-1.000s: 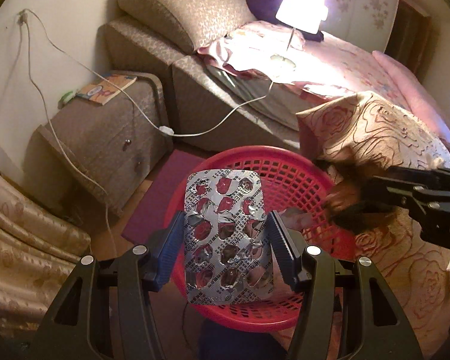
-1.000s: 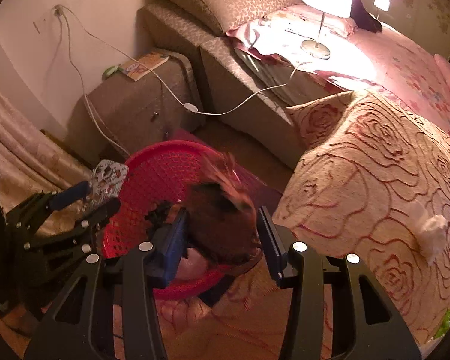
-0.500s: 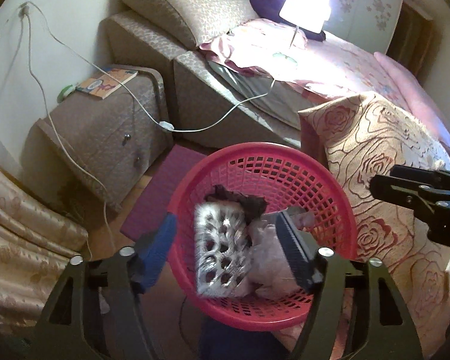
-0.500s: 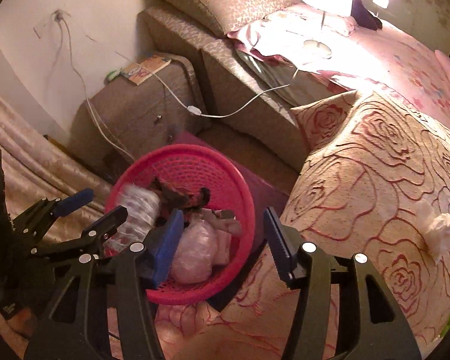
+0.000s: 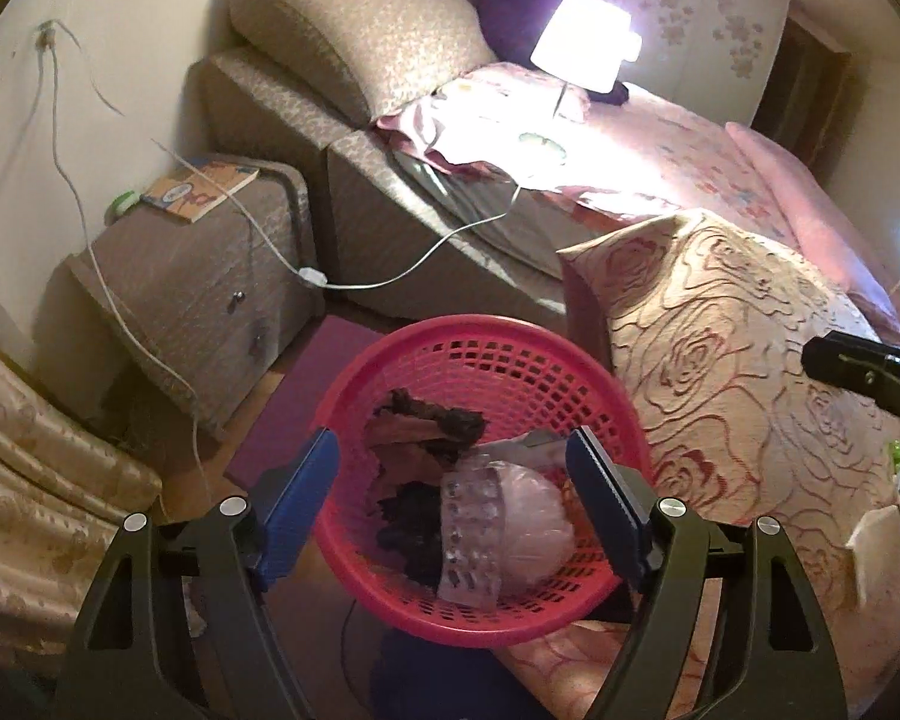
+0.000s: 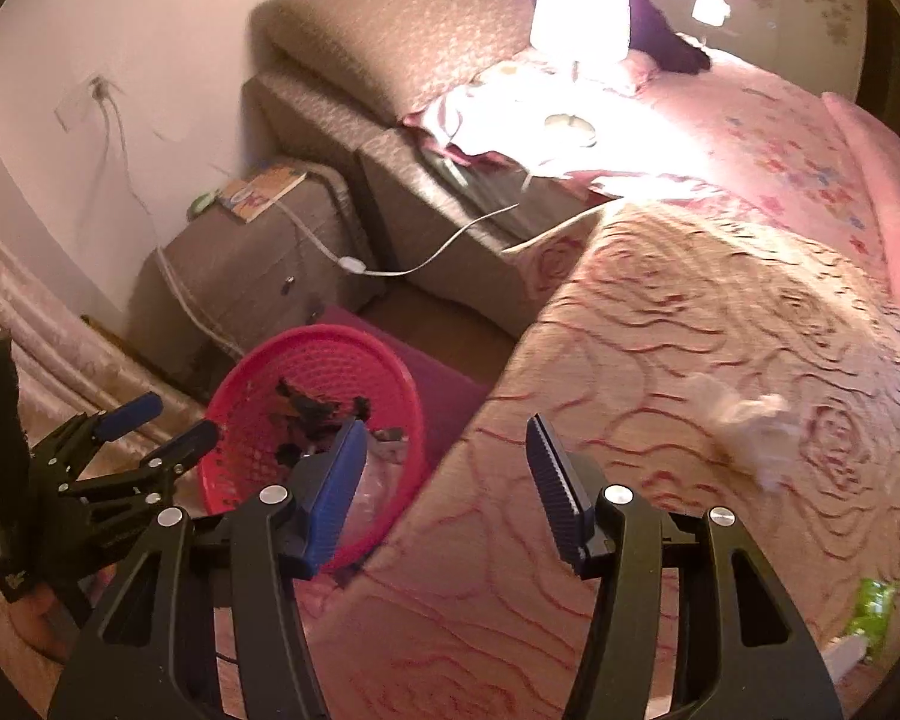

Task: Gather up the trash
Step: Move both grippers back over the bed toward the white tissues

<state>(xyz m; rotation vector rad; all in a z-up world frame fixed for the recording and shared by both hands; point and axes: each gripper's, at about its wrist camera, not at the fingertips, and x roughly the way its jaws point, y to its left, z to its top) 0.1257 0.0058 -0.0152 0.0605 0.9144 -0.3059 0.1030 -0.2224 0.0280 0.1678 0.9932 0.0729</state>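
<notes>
Left wrist view: the left gripper (image 5: 453, 474) hangs over the red basket (image 5: 354, 372), its fingers (image 5: 306, 480) wide and opening, with nothing pressed between them. In the basket lies an empty blister pack (image 5: 471, 534), its long axis running from the near rim toward the far one, leaning on a pale plastic bag (image 5: 528, 522) beside dark brown scraps (image 5: 426, 420). The print on the book (image 5: 201, 192) on the nightstand (image 5: 204, 288) is too small to read.

Right wrist view: the right gripper (image 6: 444, 474) hovers over the rose-patterned bedspread (image 6: 660, 324), fingers (image 6: 339, 480) moderately apart and holding nothing. A crumpled white tissue (image 6: 744, 420) and a green wrapper (image 6: 873, 606) lie on the bedspread.
</notes>
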